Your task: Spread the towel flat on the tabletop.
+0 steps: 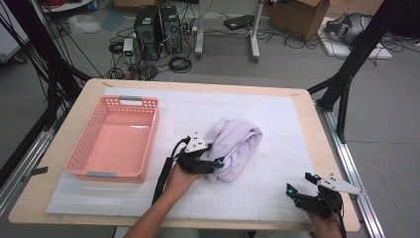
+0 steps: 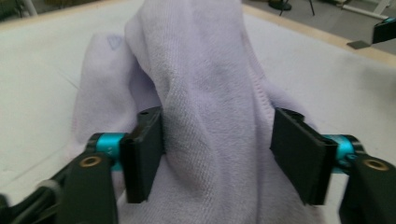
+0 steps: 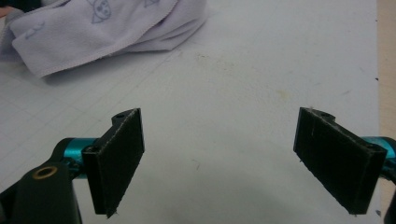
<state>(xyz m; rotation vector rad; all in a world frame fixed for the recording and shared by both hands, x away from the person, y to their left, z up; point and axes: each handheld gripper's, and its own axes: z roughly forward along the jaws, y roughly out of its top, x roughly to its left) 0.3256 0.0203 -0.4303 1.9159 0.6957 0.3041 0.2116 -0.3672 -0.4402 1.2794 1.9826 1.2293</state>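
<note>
- Left gripper view: my left claw (image 2: 217, 156) straddles a raised fold of the lilac towel (image 2: 205, 93), one pad touching cloth, the other apart, not yet clamped.
- Towel lies bunched mid-table (image 1: 297, 106), beside the pink basket (image 1: 116, 173), likely its destination.
- My right claw (image 3: 233, 163) waits wide apart, empty, near the table's edge, keeping clear.

Your high view looks forward and down over the whole worktop (image 1: 297, 106). Each gripper view sits low and close; all three share the towel (image 1: 233, 144).
</note>
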